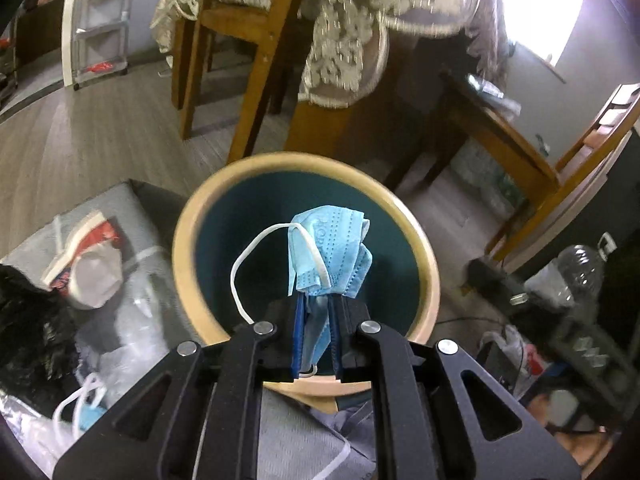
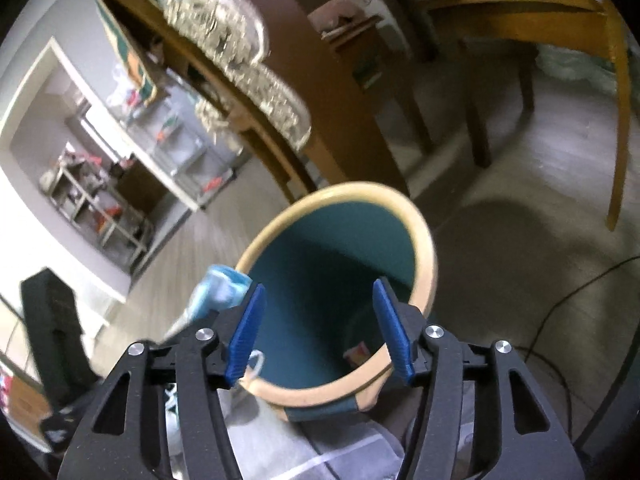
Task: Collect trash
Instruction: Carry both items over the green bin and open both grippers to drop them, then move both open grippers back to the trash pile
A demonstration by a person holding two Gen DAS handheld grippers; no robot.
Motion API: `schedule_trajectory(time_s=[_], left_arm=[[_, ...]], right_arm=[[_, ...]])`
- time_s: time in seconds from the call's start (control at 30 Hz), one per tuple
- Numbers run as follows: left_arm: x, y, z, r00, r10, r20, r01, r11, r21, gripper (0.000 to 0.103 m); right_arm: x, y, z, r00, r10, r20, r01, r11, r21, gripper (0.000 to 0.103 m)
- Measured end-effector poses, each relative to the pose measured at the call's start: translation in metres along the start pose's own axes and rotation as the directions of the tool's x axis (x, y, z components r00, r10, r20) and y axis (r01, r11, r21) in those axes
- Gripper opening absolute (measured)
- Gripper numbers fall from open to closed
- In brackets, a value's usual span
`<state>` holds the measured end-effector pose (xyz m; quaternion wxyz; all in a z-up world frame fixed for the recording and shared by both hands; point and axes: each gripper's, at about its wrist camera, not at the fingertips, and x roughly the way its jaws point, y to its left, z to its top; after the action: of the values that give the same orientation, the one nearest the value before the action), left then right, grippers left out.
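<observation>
The left tool (image 1: 318,320) is clenched on a crumpled blue face mask (image 1: 332,256), its pads pressing the mask's lower folds. The mask sticks up past the fingertips and hangs directly over the mouth of a teal bin (image 1: 424,248) with a pale tan rim. One white ear loop (image 1: 240,276) arcs out to the left of the mask.

The right tool (image 2: 318,320) is released: its blue pads (image 2: 246,332) stand wide apart over the near side of the same bin (image 2: 424,252), with nothing between them. In the right wrist view a blurred blue mask (image 2: 218,292) shows just left of the left pad, at the bin's left rim. Deep in the bin lies a small scrap with red on it (image 2: 357,354); what it is cannot be told.

To the left of the bin, in the left wrist view, another blue mask with white loops (image 1: 86,412) lies among clear plastic. A clear plastic bottle (image 1: 576,276) sits to the right. Beyond the bin stand wooden chair legs (image 1: 256,80) and a lace cloth (image 1: 348,40).
</observation>
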<state>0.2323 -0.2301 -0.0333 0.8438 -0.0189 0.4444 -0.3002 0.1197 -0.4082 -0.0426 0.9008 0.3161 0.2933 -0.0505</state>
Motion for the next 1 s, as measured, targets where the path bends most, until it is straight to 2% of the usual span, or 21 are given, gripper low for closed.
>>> schedule_trajectory(time_s=[0.17,0.2,0.27,0.3,0.37,0.53,0.77,0.83,1.0], left_arm=[[0.022,0.0,0.0,0.998,0.016,-0.061,-0.015,1.0,0.013,0.011],[0.023,0.001,-0.001,0.998,0.015,-0.061,-0.015,1.0,0.012,0.013],[0.02,0.001,-0.002,0.998,0.008,-0.054,-0.008,1.0,0.005,0.024],[0.018,0.002,-0.003,0.999,0.012,-0.052,-0.012,1.0,0.004,0.033],[0.011,0.003,-0.003,0.999,0.011,-0.035,-0.011,1.0,-0.002,0.039],[-0.014,0.01,-0.007,0.999,0.036,0.026,-0.036,0.999,-0.008,0.06],[-0.06,0.027,-0.023,0.992,0.062,0.111,-0.056,0.997,-0.053,0.064],[-0.078,0.033,-0.03,0.988,0.08,0.131,-0.072,0.996,-0.06,0.067],[-0.12,0.051,-0.051,0.976,0.135,0.169,-0.123,0.989,-0.078,0.068]], right_arm=[[-0.001,-0.003,0.003,1.0,0.001,0.012,-0.001,1.0,0.018,0.059],[0.0,-0.003,0.004,1.0,0.003,0.011,-0.003,1.0,0.02,0.059],[-0.001,-0.002,0.003,1.0,0.007,0.011,-0.007,1.0,0.018,0.06],[-0.002,-0.002,0.003,1.0,0.008,0.011,-0.008,1.0,0.016,0.06],[-0.002,-0.001,0.002,1.0,0.012,0.01,-0.012,1.0,0.012,0.06],[-0.003,0.003,0.001,1.0,0.018,0.01,-0.018,1.0,-0.005,0.061],[-0.003,0.013,-0.004,1.0,0.02,0.003,-0.019,0.998,-0.053,0.062],[-0.003,0.018,-0.006,1.0,0.02,0.001,-0.02,0.997,-0.079,0.063],[-0.003,0.029,-0.013,1.0,0.027,-0.007,-0.027,0.989,-0.143,0.063]])
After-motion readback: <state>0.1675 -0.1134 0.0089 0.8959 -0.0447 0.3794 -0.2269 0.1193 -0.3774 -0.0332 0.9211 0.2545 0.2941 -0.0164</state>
